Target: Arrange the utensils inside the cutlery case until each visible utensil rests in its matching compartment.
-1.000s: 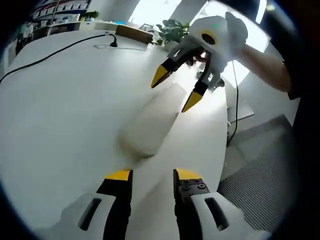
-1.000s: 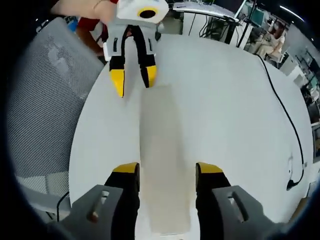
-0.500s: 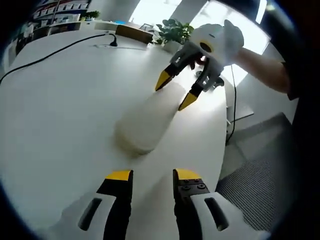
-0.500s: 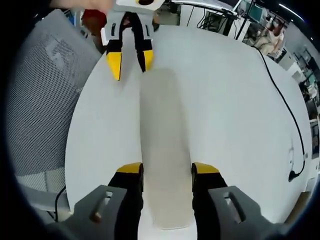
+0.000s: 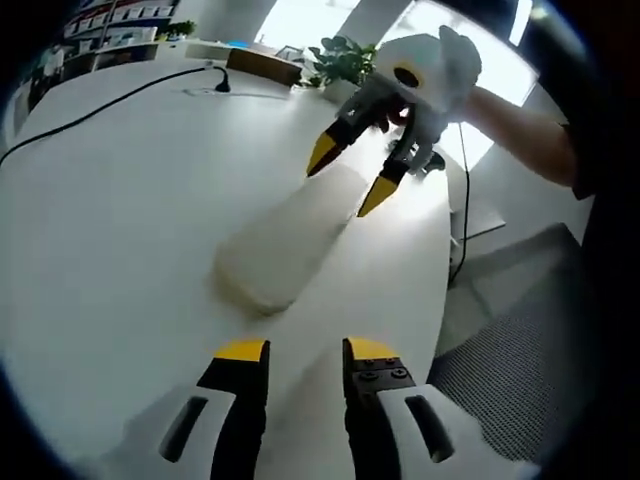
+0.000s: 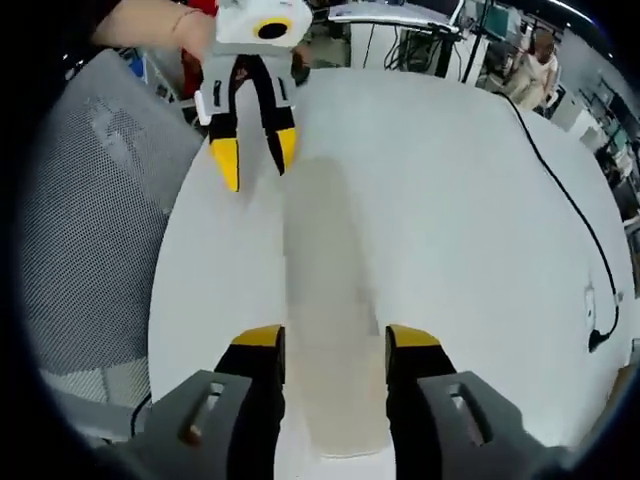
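A long, off-white cutlery case (image 5: 285, 235) lies closed on the white table (image 5: 110, 220); no utensils show. In the right gripper view the case (image 6: 325, 290) runs away between my right gripper (image 6: 335, 340) jaws, which press on both sides of its near end. From the left gripper view, that right gripper (image 5: 348, 175) straddles the case's far end, held by a hand. My left gripper (image 5: 305, 350) hovers just short of the case's near end, its jaws a little apart with nothing between them. The left gripper (image 6: 255, 160) hangs over the far end of the case.
A black cable (image 6: 565, 200) crosses the table to a plug near the far edge. A grey mesh chair (image 6: 100, 200) stands beside the table's rounded edge. A potted plant (image 5: 345, 62) and desks sit beyond the table. A person (image 6: 535, 60) sits in the background.
The right gripper's jaws have closed in on the case's end and shifted it slightly. The case's near end has slid left in the left gripper view. The left gripper has stayed put.
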Tool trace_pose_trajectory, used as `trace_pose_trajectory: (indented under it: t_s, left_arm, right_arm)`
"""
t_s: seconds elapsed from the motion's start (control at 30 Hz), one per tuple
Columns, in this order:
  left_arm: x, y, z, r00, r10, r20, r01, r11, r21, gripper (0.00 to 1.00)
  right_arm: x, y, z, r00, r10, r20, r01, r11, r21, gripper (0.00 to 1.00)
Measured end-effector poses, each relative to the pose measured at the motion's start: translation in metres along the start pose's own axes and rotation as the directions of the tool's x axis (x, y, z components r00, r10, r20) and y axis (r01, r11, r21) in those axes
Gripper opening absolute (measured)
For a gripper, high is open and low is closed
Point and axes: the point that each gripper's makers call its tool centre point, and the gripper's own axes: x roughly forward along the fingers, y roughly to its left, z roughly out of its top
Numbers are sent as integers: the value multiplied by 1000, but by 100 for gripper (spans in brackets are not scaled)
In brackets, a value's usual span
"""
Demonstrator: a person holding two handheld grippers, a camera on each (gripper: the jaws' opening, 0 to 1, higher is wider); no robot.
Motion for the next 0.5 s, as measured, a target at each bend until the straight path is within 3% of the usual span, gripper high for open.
trace_pose_trajectory:
  t_s: [0.03,0.1,0.17,0.2,0.23,0.3,0.37,0.4,0.47,0.5]
  left_arm:
    - [-5,2,0,1000,9,1,-9,1000,1,25]
    - [-17,12,11,998,53,27,-53,999,-4,21]
    - [-20,17,28,994,83,67,-83,997,-1,11]
    - [-20,18,37,992,94,85,-93,996,-6,6]
    - [-18,17,50,989,103,111,-101,995,-21,2]
    - [-12,15,62,988,101,114,-100,995,-18,1]
    - [-1,11,67,992,93,88,-92,996,-10,1]
    - [4,13,58,994,108,13,-108,994,5,1]
    - [10,20,52,988,151,-43,-148,987,62,1]
    - [13,18,49,988,140,-61,-136,988,68,1]
  right_arm:
    - [-7,-4,-1,999,-21,24,21,1000,20,35]
    - [-26,-25,-18,991,-127,48,120,985,121,27]
    - [-37,-31,-38,984,-176,28,169,970,173,6]
    - [-40,-31,-46,982,-188,21,181,965,190,0]
    - [-41,-33,-48,979,-203,26,194,961,200,0]
    - [-38,-22,-59,984,-177,-4,172,948,268,0]
    - [-36,-18,-64,984,-177,-32,180,954,240,0]
    - [-33,-13,-71,981,-177,-76,190,958,216,0]
    - [-31,-11,-71,981,-178,-75,191,957,220,0]
    - [-31,-10,-72,981,-176,-81,190,955,228,0]
